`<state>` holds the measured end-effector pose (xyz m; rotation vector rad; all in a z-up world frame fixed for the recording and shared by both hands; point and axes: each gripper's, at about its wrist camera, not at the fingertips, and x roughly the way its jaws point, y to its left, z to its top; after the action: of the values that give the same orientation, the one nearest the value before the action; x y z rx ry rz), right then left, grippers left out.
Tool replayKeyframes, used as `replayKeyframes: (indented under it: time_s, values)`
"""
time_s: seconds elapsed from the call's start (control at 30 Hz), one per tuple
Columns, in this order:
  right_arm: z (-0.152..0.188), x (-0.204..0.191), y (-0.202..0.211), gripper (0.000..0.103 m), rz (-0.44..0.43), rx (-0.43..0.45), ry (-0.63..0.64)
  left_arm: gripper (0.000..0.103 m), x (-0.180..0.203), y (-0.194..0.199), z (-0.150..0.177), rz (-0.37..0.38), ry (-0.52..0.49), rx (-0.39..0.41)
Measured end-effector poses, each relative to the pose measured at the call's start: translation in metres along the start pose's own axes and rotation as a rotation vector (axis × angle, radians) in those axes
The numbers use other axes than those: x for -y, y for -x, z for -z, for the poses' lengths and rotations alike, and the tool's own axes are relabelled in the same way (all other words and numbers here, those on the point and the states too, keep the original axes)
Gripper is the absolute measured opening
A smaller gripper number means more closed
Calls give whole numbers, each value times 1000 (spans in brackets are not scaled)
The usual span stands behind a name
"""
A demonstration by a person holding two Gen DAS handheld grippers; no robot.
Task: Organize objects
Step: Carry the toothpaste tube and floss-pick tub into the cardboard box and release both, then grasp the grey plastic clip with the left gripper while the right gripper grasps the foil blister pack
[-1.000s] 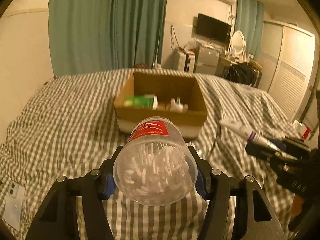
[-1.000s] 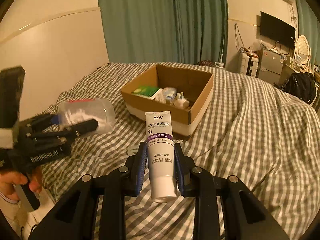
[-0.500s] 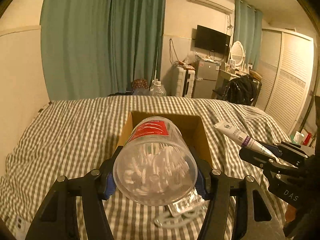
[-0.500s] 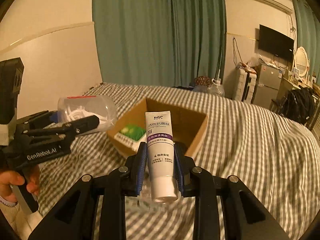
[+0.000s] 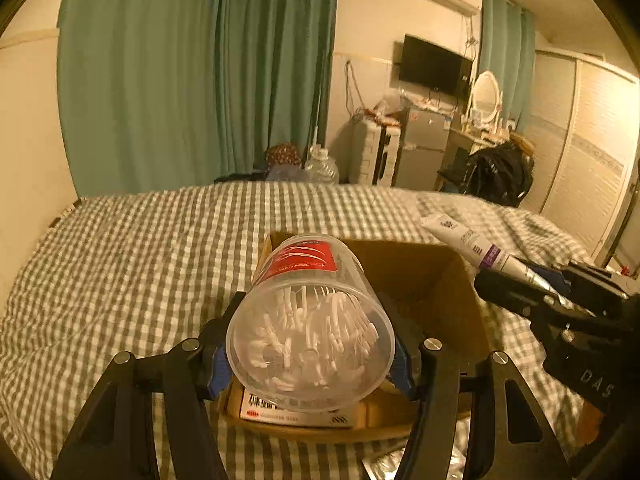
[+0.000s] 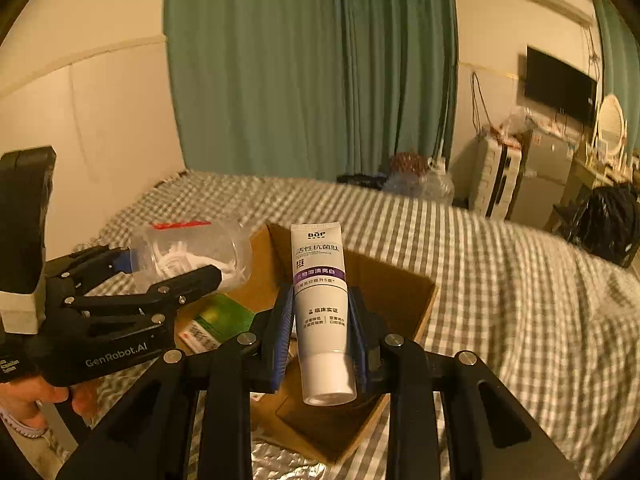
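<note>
— Green-and-white gingham covers the bed (image 5: 132, 264), soft and rumpled, with teal curtains (image 5: 200, 72) hanging in long folds behind it. What sits on the cloth?

— An open cardboard box (image 5: 452, 280), plain brown corrugated board, flaps gone, walls upright. Everything else is best placed against that box.

— Start with the left gripper (image 5: 312, 344).

— Its black jaws with blue pads are closed on a clear plastic jar (image 5: 312, 320), a smooth cylinder lying on its side, base toward the camera, a red label (image 5: 304, 262) on its upper wall. Through the plastic you see a heap of small white floss picks. The jar hangs over the near left part of the box, above a flat white packet (image 5: 296, 412) with red print that lies inside.

— And the right gripper (image 6: 320, 332)?

— Clamped on a toothpaste tube (image 6: 320, 280), glossy white with a purple band and dark printed characters, flat crimped end pointing away, round cap nearest the lens. It is held over the box's near right side.

— Anything else in the box?

— A green carton (image 6: 224, 316) at the left wall, seen from the right wrist. Crinkled silver foil (image 6: 280, 460) lies on the bed just in front of the box
</note>
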<state>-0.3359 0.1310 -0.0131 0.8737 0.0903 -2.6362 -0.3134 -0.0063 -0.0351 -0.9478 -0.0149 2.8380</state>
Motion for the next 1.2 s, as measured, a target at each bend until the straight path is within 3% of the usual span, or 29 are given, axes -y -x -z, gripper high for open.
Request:
replayKeyframes:
  time_s: [0.2, 0.4, 0.47, 0.5, 0.63, 0.77, 0.83, 0.97, 1.2]
  values:
    - [8, 14, -31, 26, -23, -47, -60, 63, 7, -38, 7, -8, -28, -40]
    - [6, 16, -13, 29, -20, -22, -68, 63, 11, -45, 10, 13, -27, -82]
    - [1, 17, 1, 57, -11, -3, -76, 64, 14, -40, 9, 23, -28, -92]
    - [-1, 18, 10, 61, -6, 10, -81, 67, 17, -37, 6, 21, -37, -96]
    - [-11, 16, 46, 62, 10, 37, -56, 89, 31, -7, -2, -39, -92, -54]
    - [-16, 8, 95, 69, 48, 64, -5, 95, 36, 34, -7, -55, -80, -14]
    - [-18, 7, 114, 73, 57, 77, 14, 103, 38, 58, -9, -66, -62, 11]
    - [-15, 1, 157, 82, 61, 115, 33, 103, 37, 103, -5, -76, -27, 51]
    - [6, -10, 199, 86, 48, 135, 63, 103, 36, 156, 16, -120, 22, 84]
